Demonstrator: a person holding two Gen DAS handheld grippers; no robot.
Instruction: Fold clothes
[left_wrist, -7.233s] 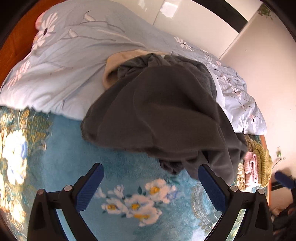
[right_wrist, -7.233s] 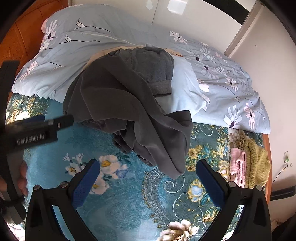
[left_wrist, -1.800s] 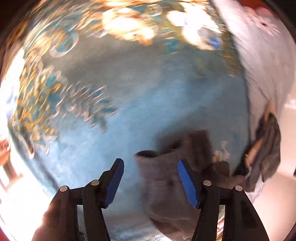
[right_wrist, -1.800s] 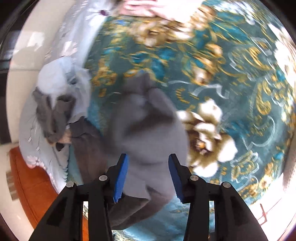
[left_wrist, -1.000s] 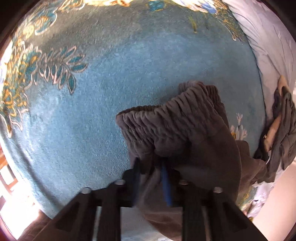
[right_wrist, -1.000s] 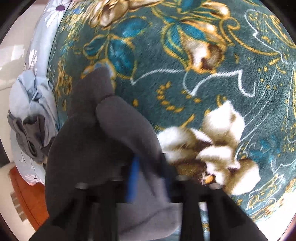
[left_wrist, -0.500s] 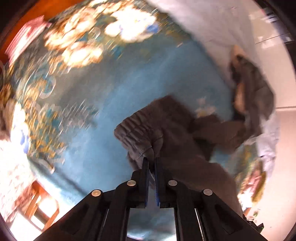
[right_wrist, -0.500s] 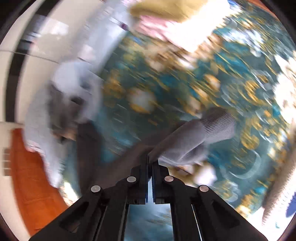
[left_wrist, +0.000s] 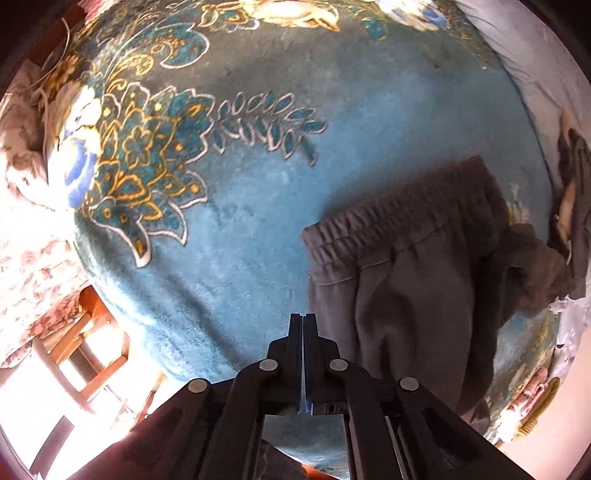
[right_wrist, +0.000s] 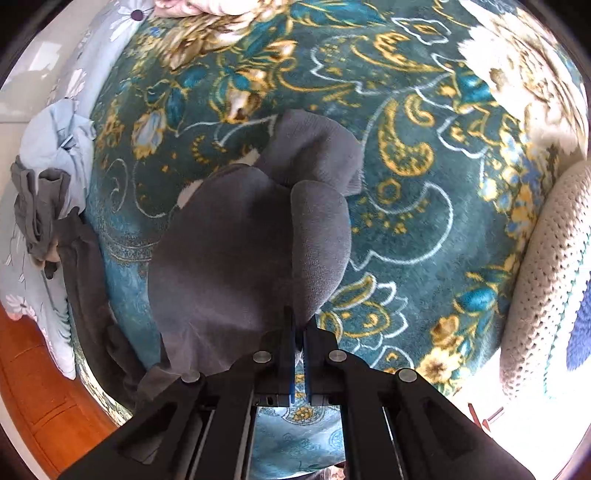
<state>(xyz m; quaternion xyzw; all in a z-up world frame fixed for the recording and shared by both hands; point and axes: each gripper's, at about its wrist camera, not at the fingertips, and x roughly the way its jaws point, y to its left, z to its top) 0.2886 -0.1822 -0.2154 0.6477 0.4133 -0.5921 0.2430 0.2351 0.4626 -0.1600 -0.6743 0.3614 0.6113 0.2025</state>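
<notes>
Grey trousers (left_wrist: 406, 266) lie on the teal floral blanket (left_wrist: 229, 206), their gathered waistband (left_wrist: 399, 210) spread flat. The trousers' left edge runs down to my left gripper (left_wrist: 303, 319), which is shut at that edge just below the waistband. In the right wrist view a trouser leg (right_wrist: 240, 236) lies in soft folds, its ribbed cuff (right_wrist: 321, 147) turned over. There my right gripper (right_wrist: 299, 325) is shut on a fold of that leg, low over the blanket (right_wrist: 424, 229).
A heap of other dark clothes (right_wrist: 37, 206) sits on the pale blue quilt (right_wrist: 55, 147) at the bed's far side. Pink and yellow-green folded items (left_wrist: 532, 406) lie near the bed's corner. A white knitted thing (right_wrist: 535, 277) is on the right, and a wooden chair (left_wrist: 92, 350) stands beside the bed.
Both grippers, still shut, have come down with the trousers. The waistband that hung bunched from the left gripper now lies flat, and the leg rests on the blanket.
</notes>
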